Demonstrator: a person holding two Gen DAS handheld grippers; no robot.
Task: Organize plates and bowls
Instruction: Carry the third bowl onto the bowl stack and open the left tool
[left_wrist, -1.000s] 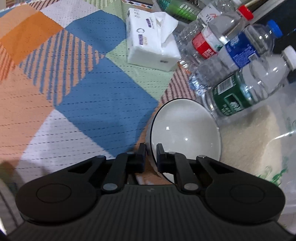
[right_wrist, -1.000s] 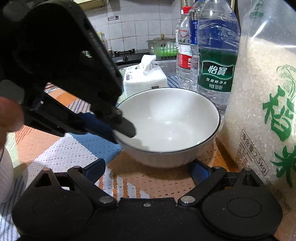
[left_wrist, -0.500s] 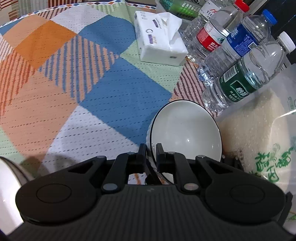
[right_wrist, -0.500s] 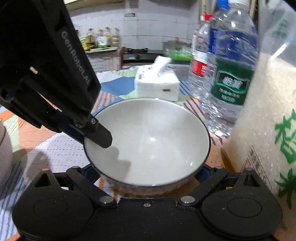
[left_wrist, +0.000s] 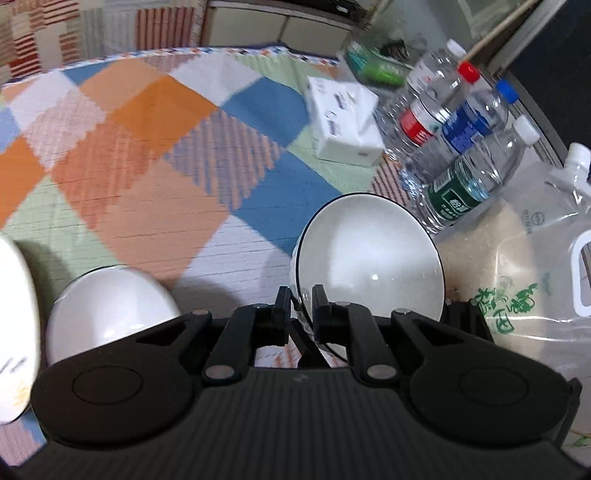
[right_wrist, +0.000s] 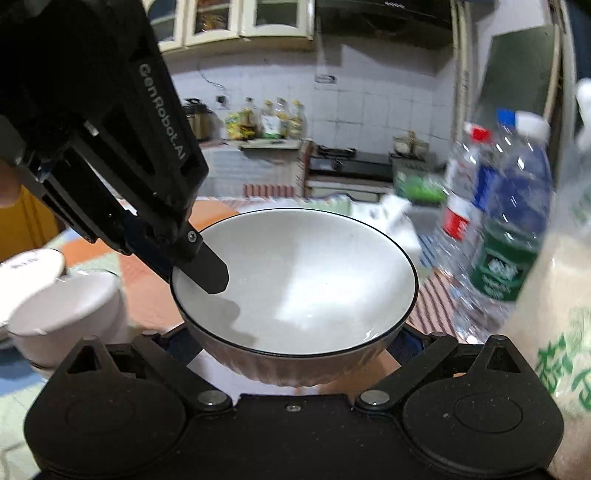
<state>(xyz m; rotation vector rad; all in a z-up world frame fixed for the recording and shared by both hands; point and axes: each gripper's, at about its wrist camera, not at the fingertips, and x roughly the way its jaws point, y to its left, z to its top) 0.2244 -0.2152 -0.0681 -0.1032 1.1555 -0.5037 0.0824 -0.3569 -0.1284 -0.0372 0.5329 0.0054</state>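
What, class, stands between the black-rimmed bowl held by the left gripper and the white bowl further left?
Nothing visible. The left gripper pinches the rim of the black-rimmed bowl; between it and the white bowl lies only bare tablecloth. The bottles stand on the opposite side.

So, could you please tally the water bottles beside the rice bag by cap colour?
White-capped bottles: 2
Red-capped bottle: 1
Blue-capped bottle: 1
Total: 4
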